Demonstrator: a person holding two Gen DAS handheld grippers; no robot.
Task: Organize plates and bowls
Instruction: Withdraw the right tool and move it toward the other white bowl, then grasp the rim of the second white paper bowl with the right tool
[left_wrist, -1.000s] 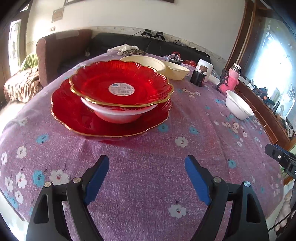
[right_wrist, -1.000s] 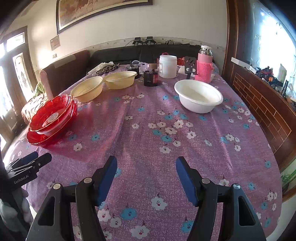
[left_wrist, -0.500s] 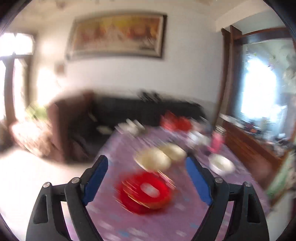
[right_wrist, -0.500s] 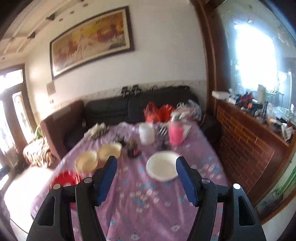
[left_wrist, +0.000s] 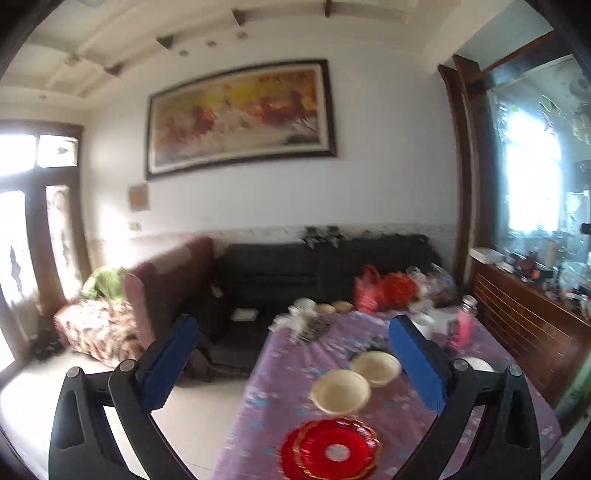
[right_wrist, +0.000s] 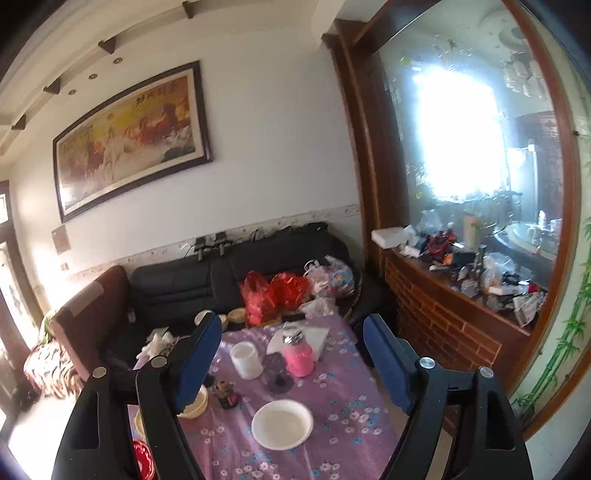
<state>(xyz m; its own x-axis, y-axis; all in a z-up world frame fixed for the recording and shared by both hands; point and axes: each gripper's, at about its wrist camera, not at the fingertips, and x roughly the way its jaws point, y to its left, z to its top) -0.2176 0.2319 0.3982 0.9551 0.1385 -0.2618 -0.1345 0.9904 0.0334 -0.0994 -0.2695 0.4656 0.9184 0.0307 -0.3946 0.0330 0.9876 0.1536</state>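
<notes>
High above the table, my left gripper (left_wrist: 291, 328) is held with its jaws opening and nothing between them. Far below it, a stack of red gold-rimmed plates (left_wrist: 330, 448) sits on the purple flowered tablecloth (left_wrist: 269, 369). Two cream bowls (left_wrist: 341, 391) (left_wrist: 376, 363) lie just beyond the stack. My right gripper (right_wrist: 291, 325) is also raised, jaws opening and empty. A white bowl (right_wrist: 282, 424) sits on the cloth beneath it. One cream bowl (right_wrist: 194, 406) and the red plates (right_wrist: 142, 458) peek out beside its left finger.
A white canister (right_wrist: 245, 360), a pink bottle (right_wrist: 297, 354) and a small dark jar (right_wrist: 227, 393) stand at the table's far end. A black sofa (right_wrist: 184, 284) with red bags (right_wrist: 273, 295) is behind it. A cluttered wooden counter (right_wrist: 461, 295) runs along the right.
Both grippers have risen from just above the tablecloth to high over it, so the dishes now look small and far below. Both pairs of jaws stand wider apart.
</notes>
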